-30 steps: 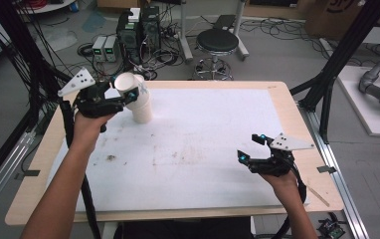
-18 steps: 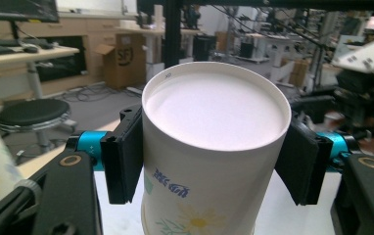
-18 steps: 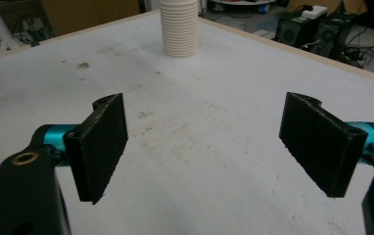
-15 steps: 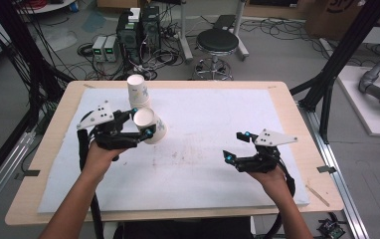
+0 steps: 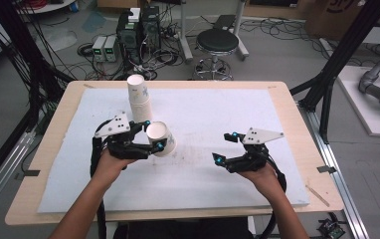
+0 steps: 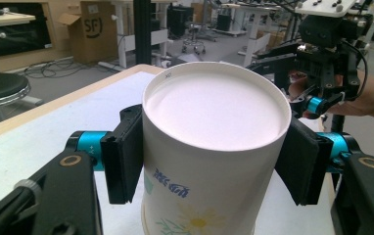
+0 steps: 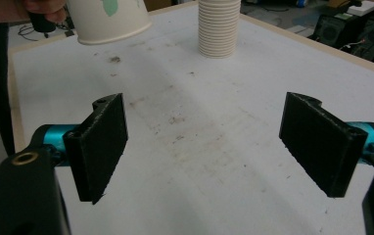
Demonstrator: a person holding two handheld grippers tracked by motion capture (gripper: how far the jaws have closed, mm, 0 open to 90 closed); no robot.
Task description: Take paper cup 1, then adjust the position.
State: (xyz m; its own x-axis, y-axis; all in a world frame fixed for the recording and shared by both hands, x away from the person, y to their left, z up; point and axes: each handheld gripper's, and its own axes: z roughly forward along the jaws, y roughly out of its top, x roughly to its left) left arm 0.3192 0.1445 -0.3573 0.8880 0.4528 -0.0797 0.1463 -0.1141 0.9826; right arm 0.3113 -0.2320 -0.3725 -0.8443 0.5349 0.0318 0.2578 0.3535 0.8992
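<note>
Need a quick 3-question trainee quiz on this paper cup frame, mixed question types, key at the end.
1. True or false: the left gripper is shut on a paper cup.
2. How do the right gripper jaws stand? A) wide open with nothing between them B) shut on a cup C) shut on the stack
3. What stands upside down at the far left of the white mat?

Key:
1. True: both pads press on the cup's sides, and the cup's closed base faces the left gripper view camera.
2. A
3. A stack of paper cups.
</note>
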